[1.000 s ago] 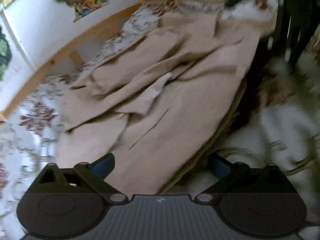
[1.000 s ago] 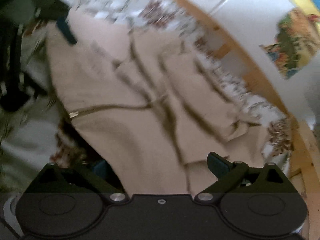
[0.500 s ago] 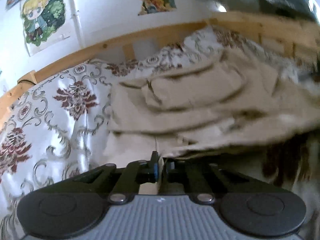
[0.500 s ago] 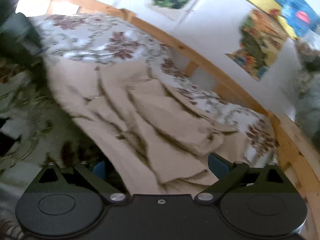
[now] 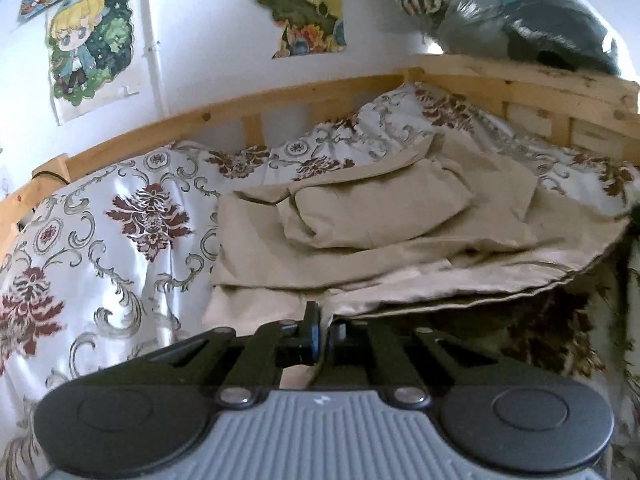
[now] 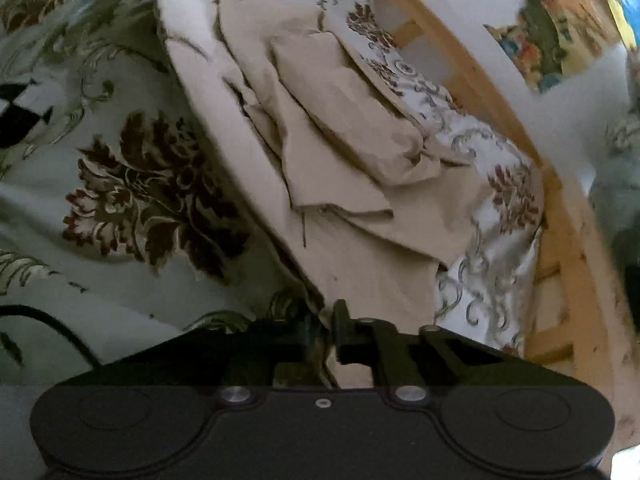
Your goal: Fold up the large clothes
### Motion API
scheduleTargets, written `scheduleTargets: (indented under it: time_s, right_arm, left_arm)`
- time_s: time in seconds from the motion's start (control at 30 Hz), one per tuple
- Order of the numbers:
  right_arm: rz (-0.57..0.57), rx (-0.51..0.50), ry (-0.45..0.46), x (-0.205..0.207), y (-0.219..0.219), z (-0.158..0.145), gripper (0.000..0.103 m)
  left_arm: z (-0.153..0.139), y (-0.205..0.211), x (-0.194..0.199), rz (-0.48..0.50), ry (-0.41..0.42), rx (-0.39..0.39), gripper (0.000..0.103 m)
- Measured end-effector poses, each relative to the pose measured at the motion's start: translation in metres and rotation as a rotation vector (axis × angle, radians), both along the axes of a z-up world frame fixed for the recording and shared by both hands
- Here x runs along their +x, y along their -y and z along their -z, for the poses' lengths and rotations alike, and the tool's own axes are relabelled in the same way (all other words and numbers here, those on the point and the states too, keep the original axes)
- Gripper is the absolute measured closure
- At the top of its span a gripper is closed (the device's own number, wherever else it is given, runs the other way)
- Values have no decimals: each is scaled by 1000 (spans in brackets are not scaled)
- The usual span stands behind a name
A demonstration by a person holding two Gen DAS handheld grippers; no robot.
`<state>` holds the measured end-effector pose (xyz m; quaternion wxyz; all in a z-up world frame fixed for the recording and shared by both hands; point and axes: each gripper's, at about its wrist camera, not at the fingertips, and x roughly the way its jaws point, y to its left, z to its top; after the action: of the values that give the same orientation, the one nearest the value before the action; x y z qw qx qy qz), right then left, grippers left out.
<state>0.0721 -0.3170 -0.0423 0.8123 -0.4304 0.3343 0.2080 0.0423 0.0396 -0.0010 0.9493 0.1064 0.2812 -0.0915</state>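
Note:
A large beige garment lies crumpled on a bed, with a folded sleeve on top and its near edge lifted off the bedspread. My left gripper is shut on the garment's near hem. In the right wrist view the same garment stretches away from me. My right gripper is shut on another part of its near edge. The pinched cloth hangs between each pair of fingers.
The bedspread is white with dark red floral patterns. A wooden bed rail runs along the wall behind it, also in the right wrist view. Posters hang on the wall. Bundled bedding sits at upper right.
Both grippers were open above the garment a second ago. The left shut on the hem first, then the right. Both dropped low to the bed edge.

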Motion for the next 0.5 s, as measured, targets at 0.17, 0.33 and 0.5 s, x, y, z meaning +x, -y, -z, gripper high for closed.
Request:
scheduleTargets:
  time_s: [0.17,0.33,0.5]
  right_arm:
    - [-39,10,69,-22,2,-25,98]
    - [-105,-38,133,-40,-7,-50,97]
    - [-64,-92,270,11,-19,-46,90]
  left_arm:
    - [-20,-15,-26,19,-16,-65,100]
    - [-44,-13,7,46,-56,-18,100]
    - [-55,5,90,33,-99,117,100]
